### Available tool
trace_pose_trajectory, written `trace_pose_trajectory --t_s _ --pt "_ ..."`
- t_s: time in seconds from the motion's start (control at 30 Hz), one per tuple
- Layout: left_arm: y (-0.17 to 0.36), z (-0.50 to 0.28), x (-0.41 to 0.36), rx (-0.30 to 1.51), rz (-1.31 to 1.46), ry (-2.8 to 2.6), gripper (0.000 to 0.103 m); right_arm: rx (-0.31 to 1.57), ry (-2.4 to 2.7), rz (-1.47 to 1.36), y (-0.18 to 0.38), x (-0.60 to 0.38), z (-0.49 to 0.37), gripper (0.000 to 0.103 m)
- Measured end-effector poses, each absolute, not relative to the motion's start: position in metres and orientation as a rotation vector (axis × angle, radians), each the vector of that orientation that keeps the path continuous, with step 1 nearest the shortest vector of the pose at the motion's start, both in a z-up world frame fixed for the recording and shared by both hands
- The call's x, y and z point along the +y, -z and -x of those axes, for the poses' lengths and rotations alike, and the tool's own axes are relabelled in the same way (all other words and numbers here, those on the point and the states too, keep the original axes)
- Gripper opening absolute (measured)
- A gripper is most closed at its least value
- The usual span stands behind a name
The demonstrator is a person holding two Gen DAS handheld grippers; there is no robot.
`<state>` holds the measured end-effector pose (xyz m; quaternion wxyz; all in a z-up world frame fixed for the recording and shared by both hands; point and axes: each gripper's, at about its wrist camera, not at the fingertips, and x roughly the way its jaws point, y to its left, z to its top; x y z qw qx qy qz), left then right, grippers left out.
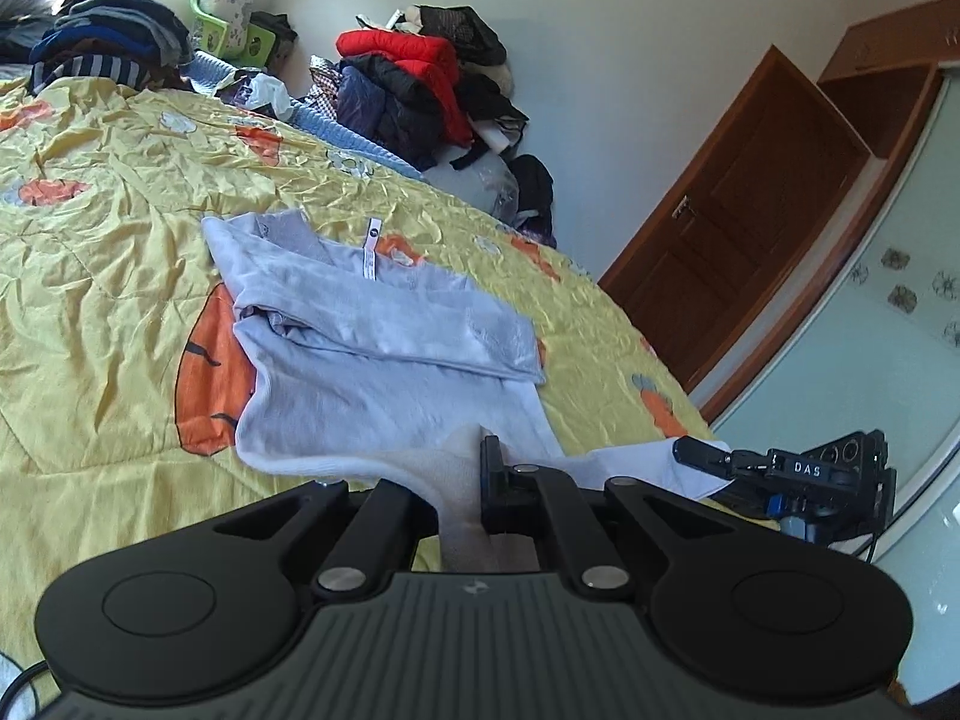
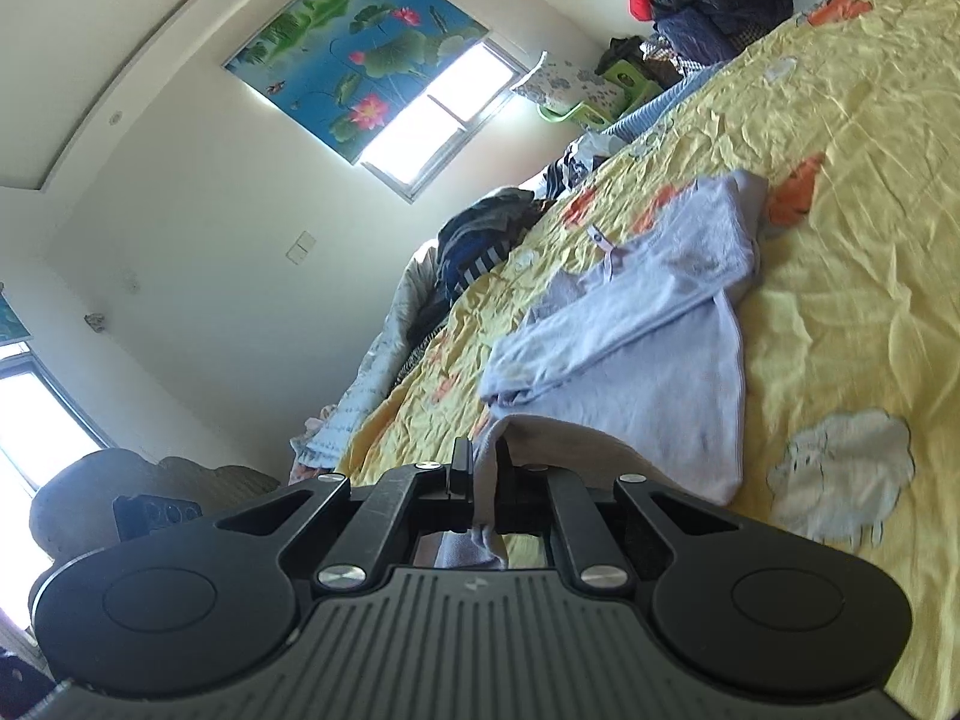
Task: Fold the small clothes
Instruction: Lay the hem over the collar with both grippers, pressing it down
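left gripper (image 1: 474,468) and right gripper (image 2: 480,468) both clamped tight, tilted slightly downward

Yellow-quilted bed (image 1: 108,312) — pale shirt (image 1: 384,360) spread on it — clothes heaps (image 1: 102,30) beyond

Lettering on right gripper (image 1: 699,455): "DAS", white on black strip.
Tag on pale shirt (image 1: 384,354) collar: print too small, perhaps a round logo.
Elsewhere: nothing legible.
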<state>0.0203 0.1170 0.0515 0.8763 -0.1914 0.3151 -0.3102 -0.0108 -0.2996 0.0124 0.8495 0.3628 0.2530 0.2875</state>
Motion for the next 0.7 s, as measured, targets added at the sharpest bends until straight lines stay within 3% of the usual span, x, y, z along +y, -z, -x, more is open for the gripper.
trace_pose_trajectory --t_s 0.7 --pt "-0.048 -0.074 0.101 0.686 0.426 0.485 0.002 0.482 -0.358 -0.708 -0.007 -0.292 -0.036 0.011"
